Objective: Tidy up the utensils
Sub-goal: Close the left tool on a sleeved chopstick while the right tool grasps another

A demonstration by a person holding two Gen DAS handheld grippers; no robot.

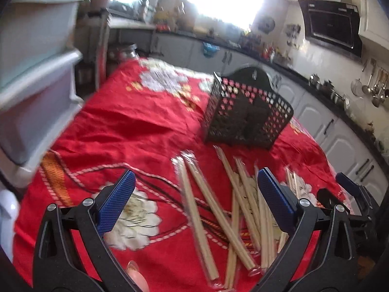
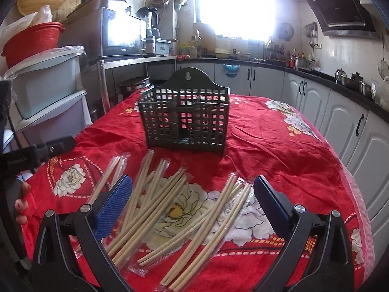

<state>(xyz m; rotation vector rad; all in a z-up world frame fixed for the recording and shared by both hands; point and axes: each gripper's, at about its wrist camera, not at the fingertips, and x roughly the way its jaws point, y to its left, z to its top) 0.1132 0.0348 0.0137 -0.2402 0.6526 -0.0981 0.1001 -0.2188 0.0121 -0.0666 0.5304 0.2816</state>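
Several pairs of wooden chopsticks in clear wrappers (image 2: 170,209) lie scattered on the red floral tablecloth (image 2: 267,146). Behind them stands a black perforated utensil holder (image 2: 184,124), upright. In the left wrist view the same chopsticks (image 1: 218,209) and the utensil holder (image 1: 245,112) show, blurred. My left gripper (image 1: 194,197) hangs open above the chopsticks, holding nothing. My right gripper (image 2: 192,199) is open too, low over the pile, with nothing between its blue pads (image 2: 114,206). The right gripper (image 1: 352,189) also shows at the right edge of the left wrist view.
Stacked plastic drawers (image 2: 48,90) with a red basin (image 2: 31,41) stand left of the table. A microwave (image 2: 119,34) sits on a steel shelf behind. White cabinets (image 2: 316,102) and a dark counter run along the right. A hand (image 2: 22,202) shows at the left edge.
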